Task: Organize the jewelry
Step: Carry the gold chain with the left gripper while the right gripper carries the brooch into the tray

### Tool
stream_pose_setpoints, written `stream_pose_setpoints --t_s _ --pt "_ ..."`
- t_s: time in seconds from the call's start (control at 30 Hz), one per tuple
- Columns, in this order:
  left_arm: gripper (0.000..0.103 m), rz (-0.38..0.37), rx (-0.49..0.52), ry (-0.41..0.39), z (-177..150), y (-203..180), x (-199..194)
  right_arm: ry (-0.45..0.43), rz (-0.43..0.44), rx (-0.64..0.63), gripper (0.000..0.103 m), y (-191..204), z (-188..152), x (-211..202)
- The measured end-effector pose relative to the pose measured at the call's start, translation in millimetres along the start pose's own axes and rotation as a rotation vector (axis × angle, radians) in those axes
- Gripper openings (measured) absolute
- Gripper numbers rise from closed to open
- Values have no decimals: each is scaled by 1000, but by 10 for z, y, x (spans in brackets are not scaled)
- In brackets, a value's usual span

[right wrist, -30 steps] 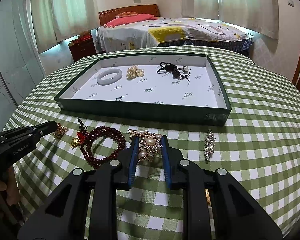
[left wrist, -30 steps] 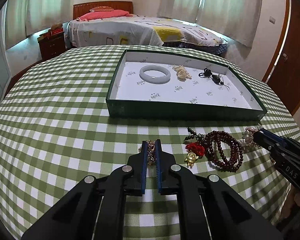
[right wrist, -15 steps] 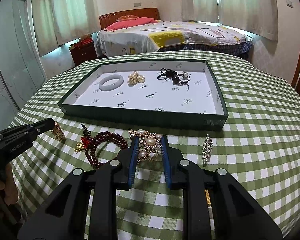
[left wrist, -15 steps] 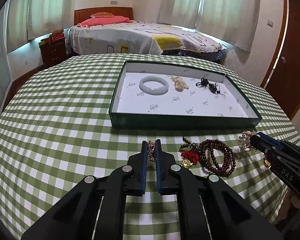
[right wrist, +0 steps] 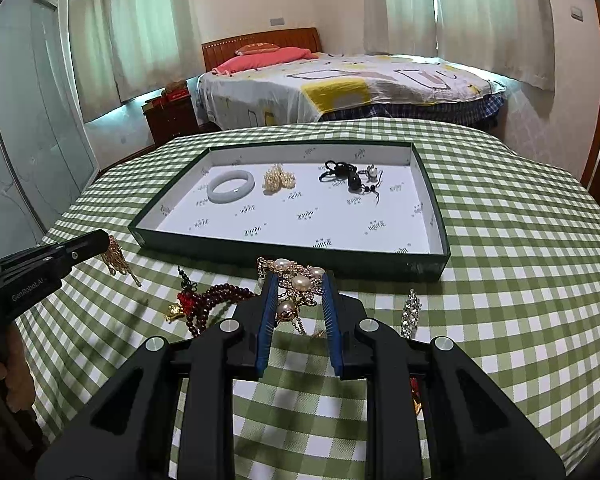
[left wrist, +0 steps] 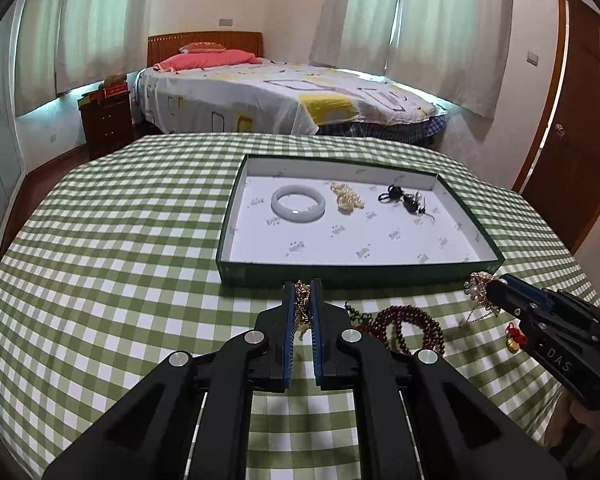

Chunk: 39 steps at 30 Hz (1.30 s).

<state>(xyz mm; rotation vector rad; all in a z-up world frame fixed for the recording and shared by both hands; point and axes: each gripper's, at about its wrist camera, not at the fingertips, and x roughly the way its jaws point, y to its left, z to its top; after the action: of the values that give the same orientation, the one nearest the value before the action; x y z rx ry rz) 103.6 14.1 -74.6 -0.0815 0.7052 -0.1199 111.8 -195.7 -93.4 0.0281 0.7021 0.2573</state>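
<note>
The green tray (right wrist: 427,200) on the checked tablecloth (right wrist: 520,240) holds a white bangle (right wrist: 231,186), gold piece (right wrist: 278,178) and black beads (right wrist: 348,174). Only the right wrist view shows a silver brooch (right wrist: 410,314) lying before the tray. The right gripper (right wrist: 298,280) clamps a pearl brooch (right wrist: 298,282) lifted just before the tray's front wall; the left gripper (left wrist: 302,290) pinches a gold chain (left wrist: 301,306), apparently dangling, beside dark red beads (left wrist: 406,324).
</note>
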Motion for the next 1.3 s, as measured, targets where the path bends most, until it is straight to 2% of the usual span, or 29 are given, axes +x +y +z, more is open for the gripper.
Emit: stream_pose_setpoints --t_s 0.4,0.8,1.13,1.3 --pt "8 -23 7 -60 228 -78 -112 -66 -2 6 22 -27 202 -159" --pt "8 -55 26 -140 719 -206 -31 -172 -23 4 22 -151 717 -197" --pt "8 -58 22 -187 1192 -254 302 -210 -50 3 22 -282 1112 140" --pt "8 -45 10 -141 1177 -180 662 -157 -71 27 22 -441 1103 459"
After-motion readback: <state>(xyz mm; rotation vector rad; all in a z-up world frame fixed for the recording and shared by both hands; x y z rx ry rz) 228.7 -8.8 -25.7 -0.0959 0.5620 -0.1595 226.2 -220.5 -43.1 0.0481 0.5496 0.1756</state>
